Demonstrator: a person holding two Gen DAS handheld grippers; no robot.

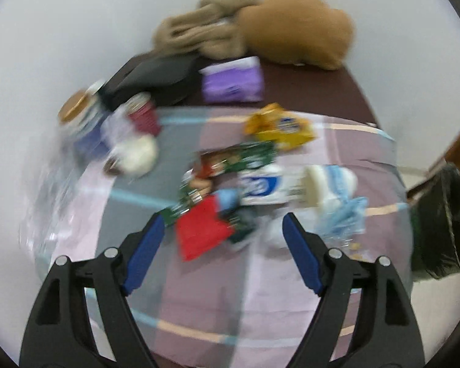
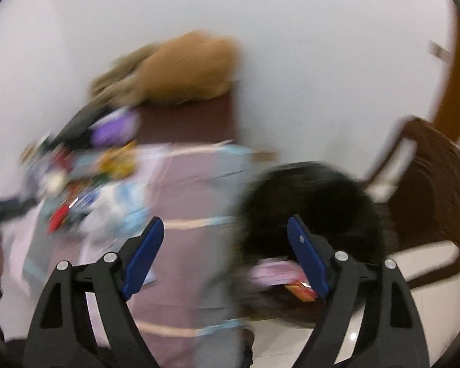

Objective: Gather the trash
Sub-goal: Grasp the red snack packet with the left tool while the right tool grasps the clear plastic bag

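Observation:
A blurred heap of trash lies on the plaid tablecloth [image 1: 199, 291]: a red wrapper [image 1: 202, 233], a green wrapper [image 1: 251, 155], a yellow packet [image 1: 280, 127], a white and blue packet [image 1: 260, 185] and crumpled blue plastic [image 1: 343, 214]. My left gripper [image 1: 223, 219] hangs open just above the heap's near edge; the red wrapper shows between its fingers, untouched. A black bin bag [image 1: 444, 224] stands off the table's right side. My right gripper [image 2: 225, 220] is open and empty, between the table edge and the bin bag [image 2: 316, 202]. Pink and red-orange trash [image 2: 279, 274] lies inside the bag.
At the table's back sit a brown plush toy [image 1: 297, 30], a tan cloth [image 1: 199, 30], a purple pack [image 1: 233, 82] and a black object [image 1: 159, 76]. Jars and a red cup [image 1: 144, 116] crowd the left. A brown seat [image 2: 429, 178] stands right of the bag, over pale floor [image 2: 291, 346].

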